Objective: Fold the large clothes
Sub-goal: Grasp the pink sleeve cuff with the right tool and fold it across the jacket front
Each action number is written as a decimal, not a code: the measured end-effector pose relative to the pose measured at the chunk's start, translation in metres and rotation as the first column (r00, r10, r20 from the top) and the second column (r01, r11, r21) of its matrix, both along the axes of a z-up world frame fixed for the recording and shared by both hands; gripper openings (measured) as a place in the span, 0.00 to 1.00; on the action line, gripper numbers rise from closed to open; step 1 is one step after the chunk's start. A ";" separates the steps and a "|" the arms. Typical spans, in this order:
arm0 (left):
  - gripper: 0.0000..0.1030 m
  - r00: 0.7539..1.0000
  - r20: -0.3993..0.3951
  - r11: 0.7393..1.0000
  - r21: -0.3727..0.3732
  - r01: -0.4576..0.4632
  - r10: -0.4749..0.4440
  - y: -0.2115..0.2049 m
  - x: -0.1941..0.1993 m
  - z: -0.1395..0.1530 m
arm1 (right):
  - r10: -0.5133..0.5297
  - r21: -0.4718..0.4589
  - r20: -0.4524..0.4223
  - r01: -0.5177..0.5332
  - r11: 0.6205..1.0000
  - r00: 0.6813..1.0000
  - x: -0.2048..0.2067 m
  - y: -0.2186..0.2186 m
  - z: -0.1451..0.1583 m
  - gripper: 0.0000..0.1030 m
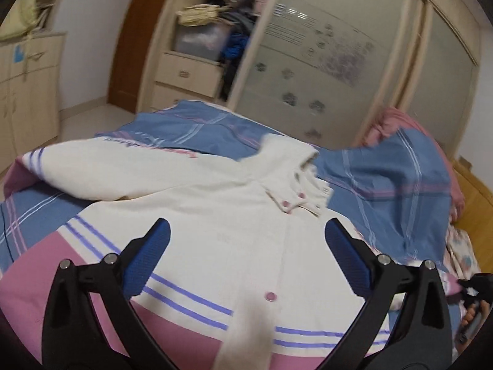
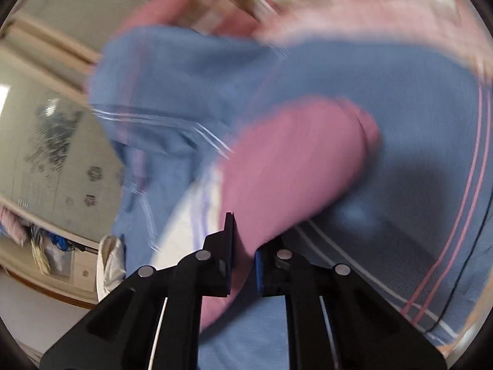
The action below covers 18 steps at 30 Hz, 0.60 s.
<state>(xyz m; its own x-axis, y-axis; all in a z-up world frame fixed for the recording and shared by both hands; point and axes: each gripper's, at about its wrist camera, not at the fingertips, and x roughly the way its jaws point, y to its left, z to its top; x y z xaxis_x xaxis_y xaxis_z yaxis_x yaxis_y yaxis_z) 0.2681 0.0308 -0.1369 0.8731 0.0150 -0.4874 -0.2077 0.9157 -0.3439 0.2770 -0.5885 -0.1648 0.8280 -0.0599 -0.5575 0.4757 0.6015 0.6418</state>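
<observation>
cabinet [image 1: 27,92] of pale wood at far left in the left wrist view, yellow bedding [image 1: 21,18] piled on top. next to it a brown door [image 1: 129,46], then open shelves [image 1: 197,61] with drawers and stuffed clothes, then frosted sliding wardrobe doors [image 1: 323,61]. below all that, bed sheet [image 1: 385,178] in blue with pink and white stripes. spread on the sheet, buttons up: cream jacket [image 1: 215,209] with pink hem, purple stripes, pink buttons, collar toward the wardrobe, one sleeve folded across the upper left. left gripper [image 1: 246,256] hovering over the jacket front, jaws spread wide, blue pads clear of the cloth, nothing between them. at far right edge, part of a hand [image 1: 474,314] on a black handle.

in the right wrist view, heavily blurred: wardrobe at left, blue sheet across the middle, pink sleeve [image 2: 295,166] of the jacket running up from the fingers. right gripper [image 2: 243,246] pinched narrow, pink cloth clamped between the pads.
</observation>
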 end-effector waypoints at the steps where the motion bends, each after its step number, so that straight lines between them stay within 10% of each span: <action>1: 0.98 0.998 -0.053 1.000 -0.005 0.022 -0.022 0.008 0.006 -0.005 | 0.034 -0.024 0.049 -0.032 0.999 0.998 -0.002 0.013 0.018 0.11; 5: 0.98 0.979 -0.192 0.997 0.017 0.075 -0.071 0.034 0.015 -0.029 | 0.292 -0.092 0.189 -0.279 0.956 0.938 0.002 0.097 0.083 0.11; 10: 0.98 0.966 -0.235 0.990 -0.118 0.080 -0.106 0.068 0.013 -0.045 | 0.571 -0.282 0.134 -0.521 0.805 0.810 0.003 0.225 0.114 0.11; 13: 0.98 0.968 -0.231 0.988 -0.140 0.071 -0.102 0.074 0.009 -0.045 | 0.741 -0.285 -0.037 -0.718 0.635 0.670 0.016 0.300 0.095 0.15; 16: 0.98 0.968 -0.223 0.981 -0.179 0.077 -0.117 0.076 0.009 -0.047 | 0.826 -0.283 -0.317 -0.877 0.387 0.467 0.016 0.377 0.062 0.23; 18: 0.98 0.965 -0.224 0.976 -0.199 0.090 -0.135 0.075 0.008 -0.049 | 0.833 -0.286 -0.341 -0.893 0.348 0.435 0.003 0.393 0.052 0.29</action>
<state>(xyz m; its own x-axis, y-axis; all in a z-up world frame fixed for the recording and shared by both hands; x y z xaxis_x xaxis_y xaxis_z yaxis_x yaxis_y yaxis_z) 0.2764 0.1061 -0.1861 0.7241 -0.1868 -0.6639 -0.2026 0.8625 -0.4637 0.2803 -0.1956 -0.1130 0.4801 0.4301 -0.7646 -0.4070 0.8813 0.2402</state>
